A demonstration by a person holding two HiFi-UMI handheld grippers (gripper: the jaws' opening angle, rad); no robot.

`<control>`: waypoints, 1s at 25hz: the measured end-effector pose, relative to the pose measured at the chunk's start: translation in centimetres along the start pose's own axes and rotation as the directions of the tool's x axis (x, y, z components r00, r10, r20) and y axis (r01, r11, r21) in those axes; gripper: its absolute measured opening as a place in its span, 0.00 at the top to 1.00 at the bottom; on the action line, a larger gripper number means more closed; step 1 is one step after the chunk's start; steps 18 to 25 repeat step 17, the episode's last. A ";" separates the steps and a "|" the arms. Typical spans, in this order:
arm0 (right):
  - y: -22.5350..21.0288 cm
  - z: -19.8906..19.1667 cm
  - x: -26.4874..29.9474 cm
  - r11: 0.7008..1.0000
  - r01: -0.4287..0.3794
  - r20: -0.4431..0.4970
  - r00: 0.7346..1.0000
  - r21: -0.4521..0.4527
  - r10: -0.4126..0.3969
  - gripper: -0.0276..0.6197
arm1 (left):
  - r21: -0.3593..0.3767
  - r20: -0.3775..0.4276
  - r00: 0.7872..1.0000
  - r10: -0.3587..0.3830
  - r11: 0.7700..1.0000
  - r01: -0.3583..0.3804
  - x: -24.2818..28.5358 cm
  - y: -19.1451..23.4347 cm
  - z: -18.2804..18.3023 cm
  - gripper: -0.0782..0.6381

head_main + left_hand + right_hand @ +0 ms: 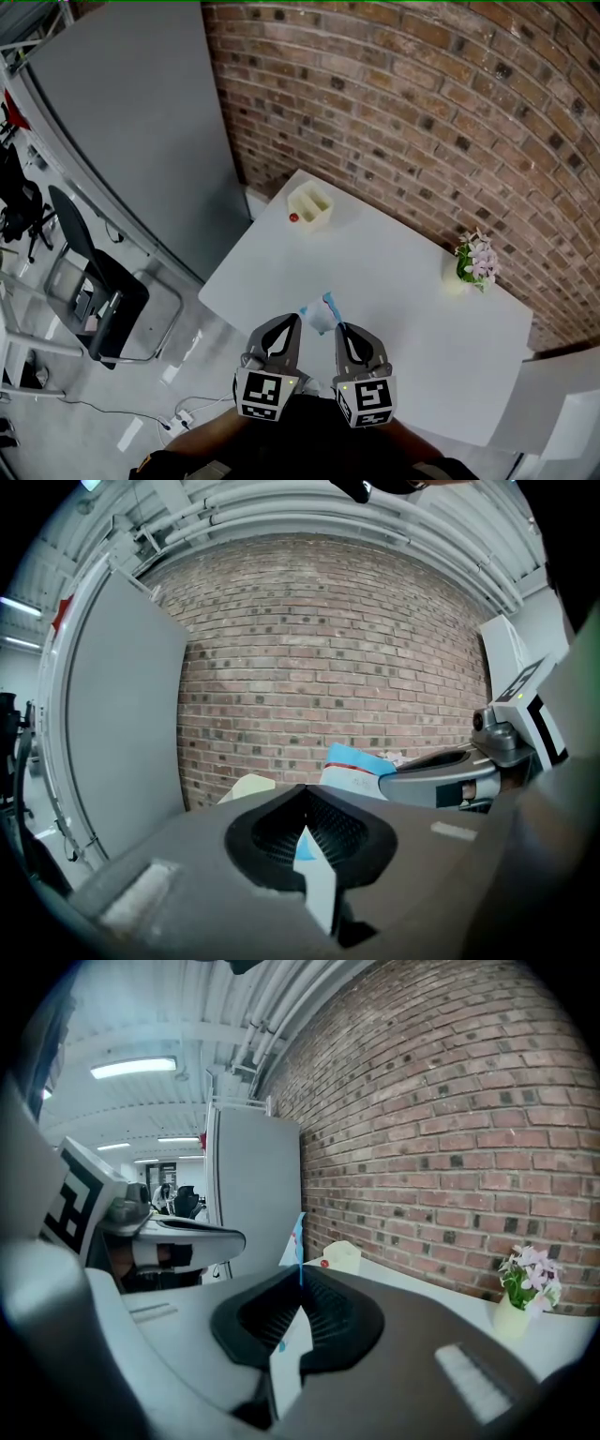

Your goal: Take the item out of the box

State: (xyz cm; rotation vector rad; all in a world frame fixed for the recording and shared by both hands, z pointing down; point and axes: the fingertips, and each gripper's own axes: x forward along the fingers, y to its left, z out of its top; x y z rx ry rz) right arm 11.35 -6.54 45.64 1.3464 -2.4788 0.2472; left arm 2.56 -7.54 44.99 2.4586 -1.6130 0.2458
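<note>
A blue and white box (320, 315) is pinched above the counter (403, 272) by the left gripper (292, 322) and right gripper (339, 330).

The middle of the table (394, 281) lies bare; a gripper can pass there freely. A cream container (310, 206) stands at the far left corner, a flower vase (475, 262) at the right (both near the brick wall (422, 112), which closes the far side). At the near edge the left gripper (294, 319) and right gripper (339, 327) pinch the box (318, 318), close together.
</note>
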 end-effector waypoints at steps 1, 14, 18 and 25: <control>-0.1 0.0 0.1 1.000 0.000 0.000 1.000 0.001 0.000 0.95 | 0.000 0.001 1.000 0.004 1.000 -0.004 0.0 0.1 0.0 0.88; 0.4 0.2 1.5 0.999 -0.026 0.000 1.000 -0.020 0.026 0.95 | -0.023 0.002 0.999 0.044 0.999 -0.044 0.2 1.5 -0.3 0.88; 0.6 0.3 1.7 0.999 -0.028 0.000 1.000 -0.022 0.028 0.95 | -0.025 0.006 0.999 0.044 0.999 -0.044 0.2 1.7 -0.2 0.88; 0.6 0.3 1.7 0.999 -0.028 0.000 1.000 -0.022 0.028 0.95 | -0.025 0.006 0.999 0.044 0.999 -0.044 0.2 1.7 -0.2 0.88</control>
